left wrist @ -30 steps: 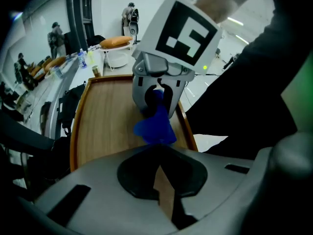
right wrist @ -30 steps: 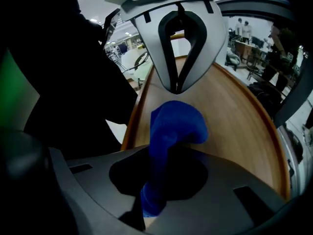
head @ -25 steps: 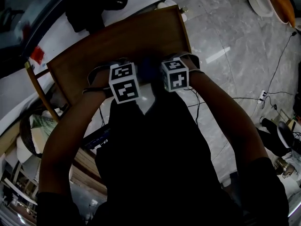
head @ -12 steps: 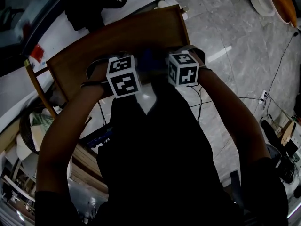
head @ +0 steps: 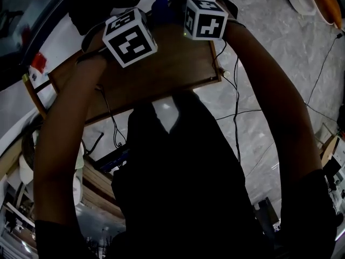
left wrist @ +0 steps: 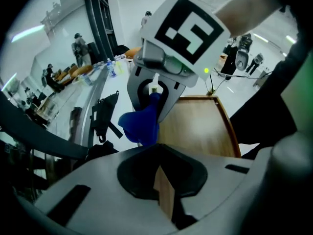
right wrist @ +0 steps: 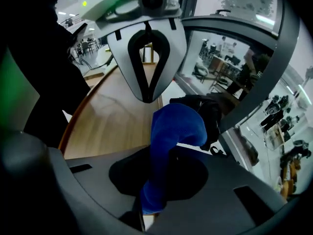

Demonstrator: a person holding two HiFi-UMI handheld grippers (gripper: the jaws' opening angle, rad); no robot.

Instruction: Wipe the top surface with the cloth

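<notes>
The wooden table top (head: 161, 74) lies below me, and both grippers are at its far edge. My right gripper (right wrist: 149, 209) is shut on the blue cloth (right wrist: 173, 126), which rises in a bunched fold out of its jaws. In the head view the cloth (head: 160, 7) shows between the two marker cubes. From the left gripper view the cloth (left wrist: 142, 124) hangs over the table's far edge. My left gripper (left wrist: 164, 199) is shut with nothing in it; a sliver of wood shows past its jaws. The two grippers face each other, close together.
A black bag (left wrist: 105, 116) lies on the white surface past the table's far edge, also seen as the bag (right wrist: 215, 109). Cables (head: 236, 107) trail over the marble floor at the right. A wooden frame (head: 35, 93) stands at the left, a white stool (head: 302, 1) far right.
Both grippers moved from the table's near side across the top to its far edge, the right one carrying the blue cloth along.
</notes>
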